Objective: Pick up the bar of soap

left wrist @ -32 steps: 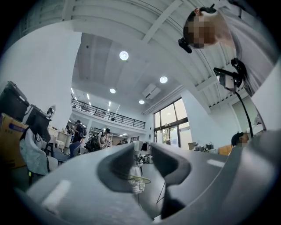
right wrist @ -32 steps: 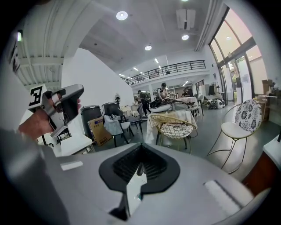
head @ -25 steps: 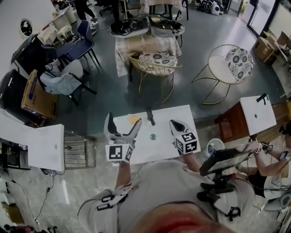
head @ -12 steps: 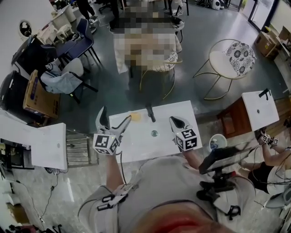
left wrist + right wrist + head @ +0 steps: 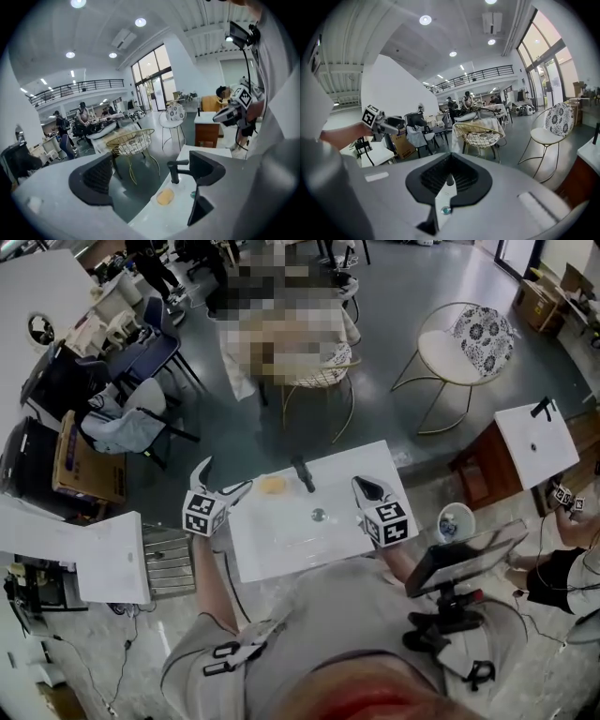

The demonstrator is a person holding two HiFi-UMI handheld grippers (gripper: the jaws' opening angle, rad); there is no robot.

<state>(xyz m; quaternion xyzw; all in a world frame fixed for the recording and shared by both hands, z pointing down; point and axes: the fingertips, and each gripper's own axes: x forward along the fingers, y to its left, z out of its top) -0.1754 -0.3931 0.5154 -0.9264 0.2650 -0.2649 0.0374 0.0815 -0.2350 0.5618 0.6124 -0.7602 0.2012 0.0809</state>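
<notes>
The bar of soap [image 5: 273, 486] is an orange-yellow oval lying on the white basin top [image 5: 281, 545], just left of the black faucet [image 5: 304, 472]. My left gripper [image 5: 225, 476] is open at the basin's left edge, with the soap to its right. In the left gripper view the soap [image 5: 164, 197] lies low between the spread jaws of the left gripper [image 5: 151, 161], beside the faucet [image 5: 176, 171]. My right gripper [image 5: 369, 488] hovers over the basin's right side, shut and empty. In its own view, the right gripper [image 5: 449, 180] leaves only a thin slit showing the drain [image 5: 446, 210].
A round drain [image 5: 319, 516] sits mid-basin. Beyond the basin stand a wire chair [image 5: 323, 371] and a round cushioned chair [image 5: 469, 343]. White tables flank me at the left [image 5: 103, 554] and right [image 5: 539, 442]. A patterned bowl [image 5: 455, 521] and a screen on a stand [image 5: 459, 563] are at my right.
My left gripper has swung left, from over the basin's front to its left edge, staying open. The right gripper has barely moved.
</notes>
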